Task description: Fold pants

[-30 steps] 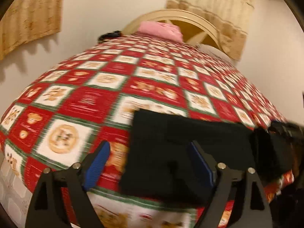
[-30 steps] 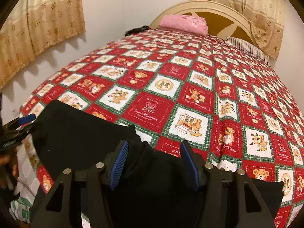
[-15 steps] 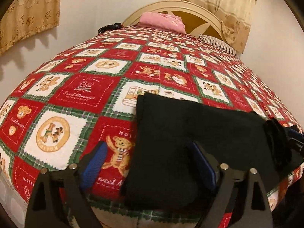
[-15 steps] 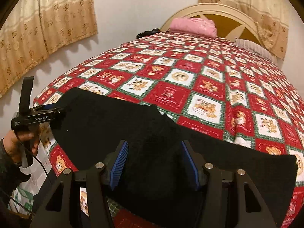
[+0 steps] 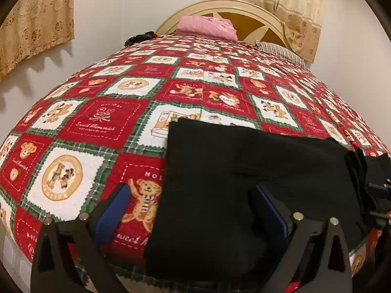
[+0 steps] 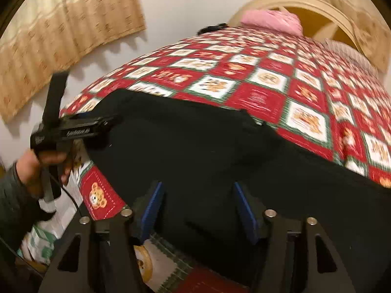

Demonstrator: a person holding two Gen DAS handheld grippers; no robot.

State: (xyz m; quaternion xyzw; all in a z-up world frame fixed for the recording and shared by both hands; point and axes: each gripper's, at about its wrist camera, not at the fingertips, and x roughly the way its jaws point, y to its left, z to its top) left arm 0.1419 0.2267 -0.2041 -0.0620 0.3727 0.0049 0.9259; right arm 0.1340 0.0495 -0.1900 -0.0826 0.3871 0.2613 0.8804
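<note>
Change since a second ago: my left gripper has dropped closer to the bed and its jaws are opening to their widest; the pants' left edge lies between them but neither pad presses it. My right gripper has slid across and down, jaws also opening, black cloth beneath them, unpressed. Both jaws released. I judge a fold has just been laid and let go; another fold or smoothing may remain.

Item: pants. Black, matte, soft knit-like cloth, now a thick rectangular stack with a straight far edge and square left corner, lying at the near edge of the bed, slightly overhanging.

Item: bedspread. Quilted, red and white squares with green plaid borders, printed teddy bears and script.

Item: pink pillow, far end, soft and rumpled, against a cream arched headboard.

Item: beige patterned curtains, far walls.
</note>
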